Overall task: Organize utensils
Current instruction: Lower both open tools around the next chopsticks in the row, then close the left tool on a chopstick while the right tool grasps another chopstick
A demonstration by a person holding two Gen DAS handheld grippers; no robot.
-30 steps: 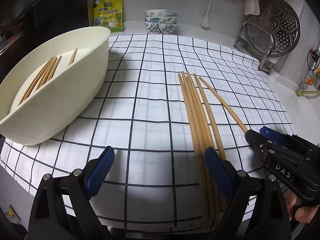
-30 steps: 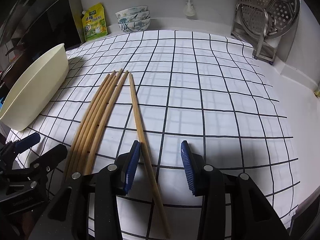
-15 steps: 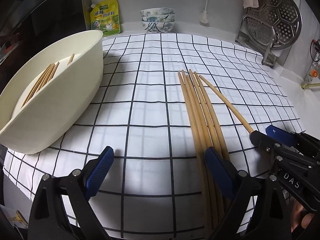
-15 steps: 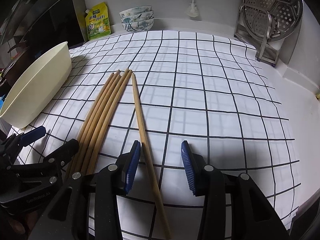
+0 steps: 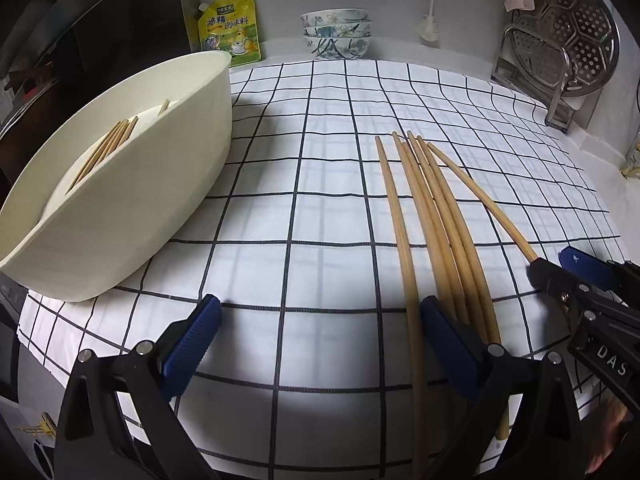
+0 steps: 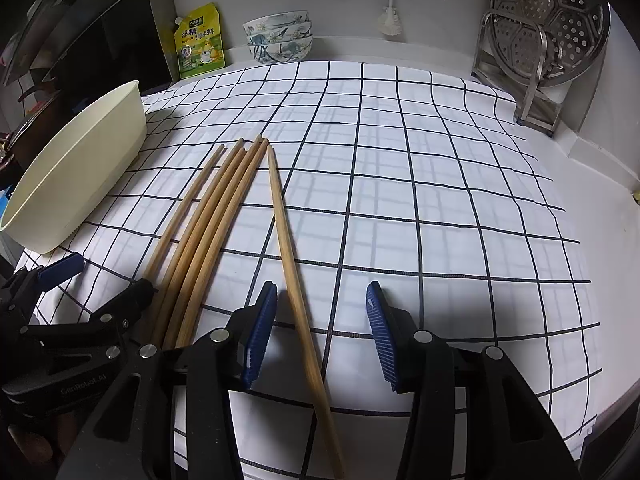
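Several wooden chopsticks [image 5: 434,220] lie in a loose bundle on the checked cloth [image 5: 304,216]. The leftmost stick [image 5: 400,232] lies a little apart, just inside the right finger of my left gripper [image 5: 320,344], whose jaws are opening wide and touch nothing. A cream tub [image 5: 152,200] at the left holds more chopsticks [image 5: 108,148]. In the right wrist view a single chopstick [image 6: 288,248] runs between the opening jaws of my right gripper [image 6: 320,336], near the left pad and not pressed. The bundle [image 6: 208,216] lies to its left, beside the left gripper [image 6: 100,280].
Stacked patterned bowls [image 5: 336,32] and a yellow pouch [image 5: 230,26] stand at the back wall. A metal steamer rack [image 5: 572,44] stands at the back right. A dark stove borders the tub's left side. The cloth's front edge hangs just under both grippers.
The leftmost chopstick now lies apart from the bundle. Both grippers' jaws stand slightly wider. The left wrist view has tipped up a little.
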